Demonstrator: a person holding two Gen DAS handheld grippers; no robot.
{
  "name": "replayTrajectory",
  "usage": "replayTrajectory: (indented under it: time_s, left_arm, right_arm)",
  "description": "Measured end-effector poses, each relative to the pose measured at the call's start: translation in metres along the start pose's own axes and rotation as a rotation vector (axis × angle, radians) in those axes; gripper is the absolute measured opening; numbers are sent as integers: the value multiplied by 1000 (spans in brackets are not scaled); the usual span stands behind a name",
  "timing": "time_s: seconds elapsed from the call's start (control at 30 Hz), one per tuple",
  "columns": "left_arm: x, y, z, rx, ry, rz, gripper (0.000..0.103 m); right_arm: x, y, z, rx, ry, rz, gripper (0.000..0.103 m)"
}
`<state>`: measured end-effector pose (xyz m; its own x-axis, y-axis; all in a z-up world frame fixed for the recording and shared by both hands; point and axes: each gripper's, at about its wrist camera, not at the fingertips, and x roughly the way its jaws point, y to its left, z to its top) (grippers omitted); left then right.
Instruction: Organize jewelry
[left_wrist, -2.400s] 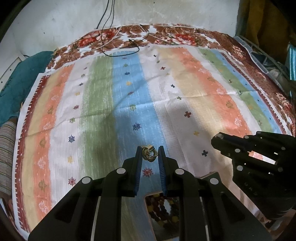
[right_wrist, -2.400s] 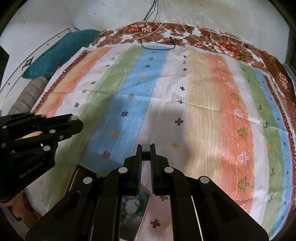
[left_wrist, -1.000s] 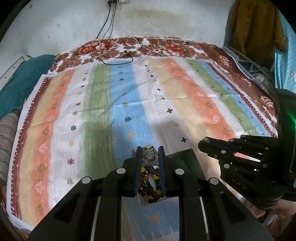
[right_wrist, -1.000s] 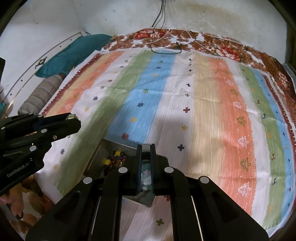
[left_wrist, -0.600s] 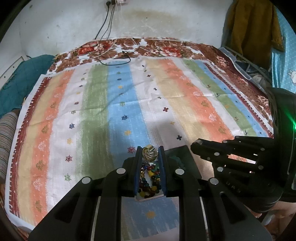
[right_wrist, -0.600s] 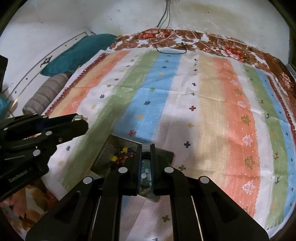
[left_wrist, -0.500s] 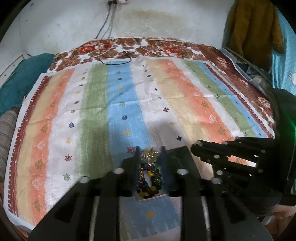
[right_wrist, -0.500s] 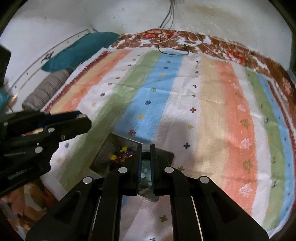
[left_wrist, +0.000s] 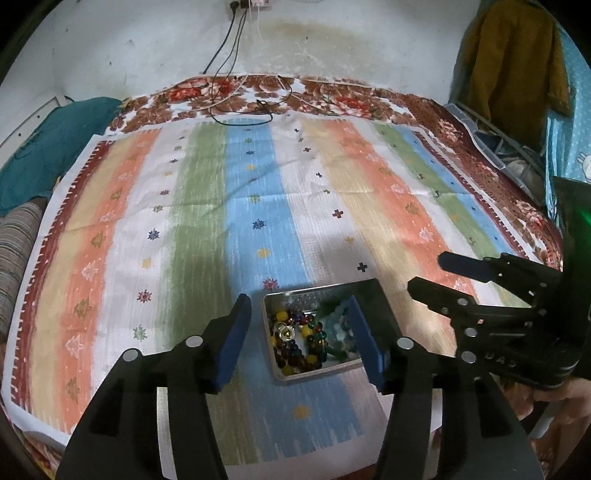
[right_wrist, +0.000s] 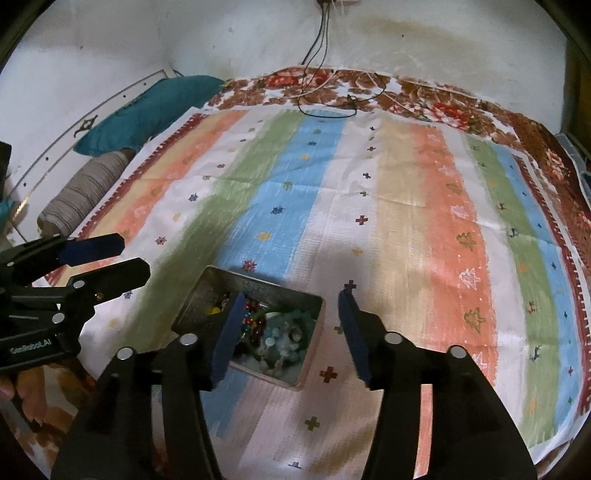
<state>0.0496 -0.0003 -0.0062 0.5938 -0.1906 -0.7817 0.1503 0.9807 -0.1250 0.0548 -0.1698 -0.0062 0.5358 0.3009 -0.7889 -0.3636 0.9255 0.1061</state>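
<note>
An open metal tin (left_wrist: 317, 372) lies on the striped bedsheet (left_wrist: 207, 206), holding multicoloured beads (left_wrist: 295, 354), a gold ring (left_wrist: 286, 334) and pale green beads (left_wrist: 338, 332). My left gripper (left_wrist: 299, 334) hovers over the tin, its jaws opening with nothing pressed between the blue pads. In the right wrist view the tin (right_wrist: 258, 282) sits below my right gripper (right_wrist: 290, 328), whose jaws are also opening and hold nothing; pale beads (right_wrist: 284, 343) lie beneath. Each gripper shows in the other's view: the right gripper (left_wrist: 428, 273) and the left gripper (right_wrist: 122, 258).
A teal pillow (right_wrist: 147, 107) and a striped bolster (right_wrist: 81, 195) lie at the bed's left edge. Black cables (left_wrist: 240, 107) trail from a wall socket onto the far floral border. A mustard garment (left_wrist: 513, 66) hangs at the right. A hand (left_wrist: 565, 397) holds the right gripper.
Both grippers' jaws have spread apart over the tin. The gold ring that sat between the left pads now lies in the tin among the beads.
</note>
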Motion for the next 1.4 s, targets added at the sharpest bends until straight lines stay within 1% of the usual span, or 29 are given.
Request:
replayTrajectory:
  time_s: [0.07,0.13,0.2,0.37,0.53,0.67,0.83,0.93,1.03,1.07,1.23,1.33,1.4]
  left_arm:
    - [-3,1,-2,1,-6,-4,66]
    - [-6,-1,-4,14,-15,-4,71]
    - [-8,-3,-7,28,-24,0,75]
    - [-15,-4,-14,36,-40,5,89]
    - [-21,-4,-18,46,-69,24,97]
    - [-23,-4,-23,39,-62,30,97]
    - [-27,-1,-27,32,-66,37,97]
    - [-28,-2,-28,39,-73,39,97]
    - [-34,-4,-33,52,-83,36,97]
    - [-35,-5,-35,54,-82,37,97]
    - [-38,-7,-36,58,-92,41,97]
    - [-37,-7,-35,48,-86,45,97]
    - [-37,-8,-35,49,-89,46,97]
  right_arm:
    - [-5,-3,-2,4,-11,5,61]
    - [-10,-5,-5,9,-18,12,64]
    - [-13,-6,-7,11,-23,16,65]
    - [-23,-6,-14,3,-41,16,80]
    - [-31,-5,-22,-18,-57,11,85]
    - [-35,-7,-26,-18,-65,12,88]
    - [-40,-8,-29,-4,-74,40,90]
    - [-44,-7,-31,-13,-82,35,90]
    - [-45,-8,-34,-1,-73,81,90]
    - [-46,-8,-36,1,-73,85,90]
    - [-49,-7,-41,-7,-70,82,90]
    - [-50,-7,-43,-5,-68,99,90]
    - [-52,-7,-44,-10,-76,82,90]
